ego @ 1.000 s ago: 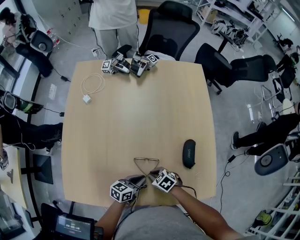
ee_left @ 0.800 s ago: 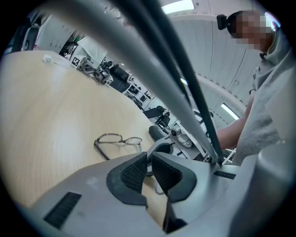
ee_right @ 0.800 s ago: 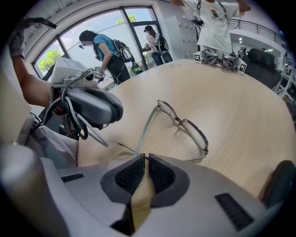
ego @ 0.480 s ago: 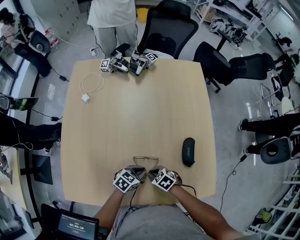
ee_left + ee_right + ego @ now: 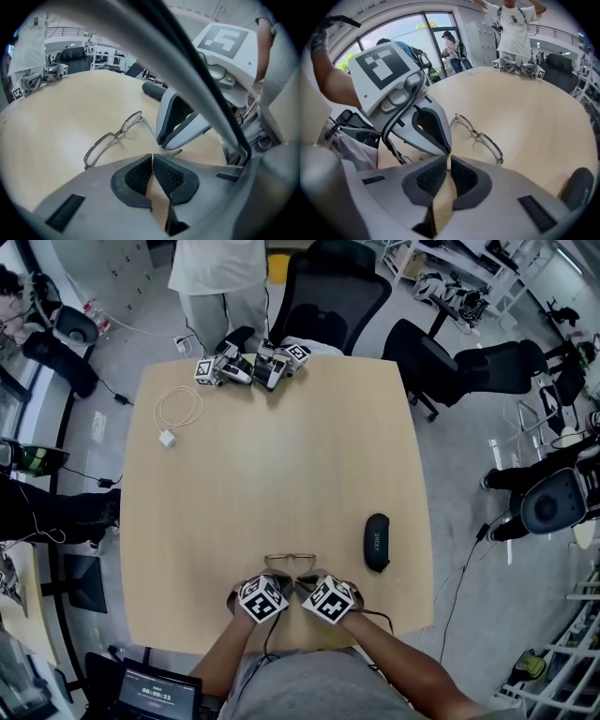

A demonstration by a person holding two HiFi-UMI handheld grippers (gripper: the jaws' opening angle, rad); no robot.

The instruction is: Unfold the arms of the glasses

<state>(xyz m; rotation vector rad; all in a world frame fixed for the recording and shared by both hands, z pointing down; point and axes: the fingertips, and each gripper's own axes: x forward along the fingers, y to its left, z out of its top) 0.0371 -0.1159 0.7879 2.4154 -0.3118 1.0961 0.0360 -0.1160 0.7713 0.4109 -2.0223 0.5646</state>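
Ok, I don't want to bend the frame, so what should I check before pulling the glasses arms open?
1. Glasses resting on the table: ok.
2. Left hand-held gripper jaws together: ok.
3. Right hand-held gripper jaws together: ok.
4. A glasses arm pinched in each: cannot tell.
5. Black case apart from the glasses: ok.
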